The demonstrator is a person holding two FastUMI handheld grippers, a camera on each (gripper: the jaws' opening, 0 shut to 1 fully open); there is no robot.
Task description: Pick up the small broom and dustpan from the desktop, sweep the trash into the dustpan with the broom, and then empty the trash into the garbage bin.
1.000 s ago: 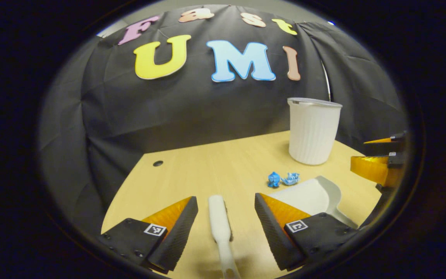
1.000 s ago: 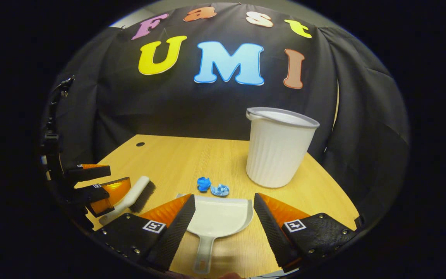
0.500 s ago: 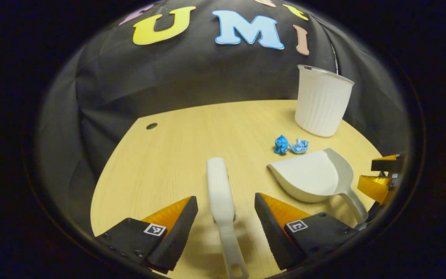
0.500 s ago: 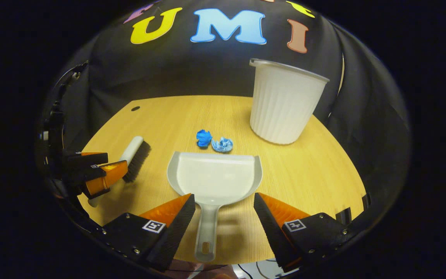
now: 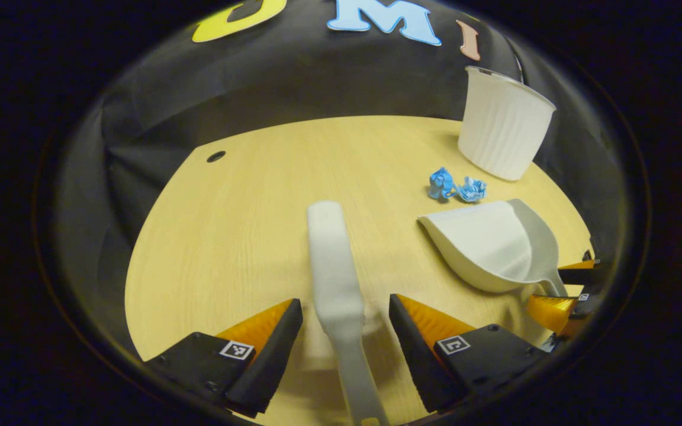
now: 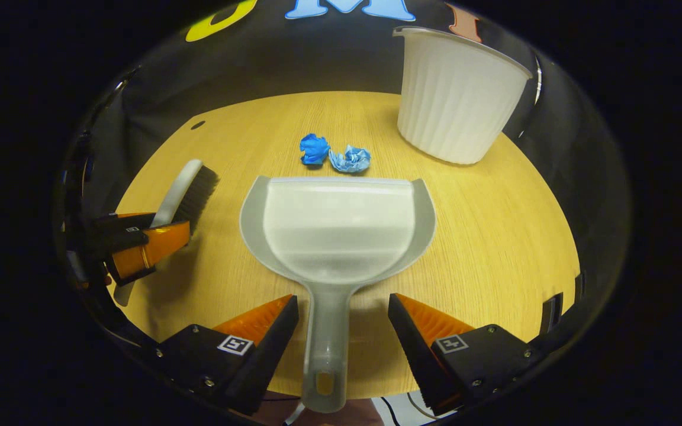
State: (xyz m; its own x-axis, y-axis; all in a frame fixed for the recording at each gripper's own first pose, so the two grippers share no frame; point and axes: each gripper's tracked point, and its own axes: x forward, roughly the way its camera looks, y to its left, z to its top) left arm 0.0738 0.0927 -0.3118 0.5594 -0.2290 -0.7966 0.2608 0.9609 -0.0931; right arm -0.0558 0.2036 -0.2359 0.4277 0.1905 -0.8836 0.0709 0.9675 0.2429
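The desk [image 6: 495,236] carries a white ribbed garbage bin [image 6: 456,97] standing upright at its far right; its inside cannot be seen. The dustpan [image 6: 338,228] lies flat and bare, mouth toward two blue crumpled scraps [image 6: 335,155] just beyond its lip, handle running back between the spread fingers of the right gripper [image 6: 342,319], untouched. The broom [image 5: 335,278] lies lengthwise, handle between the parted fingers of the left gripper [image 5: 346,322], ungrasped.
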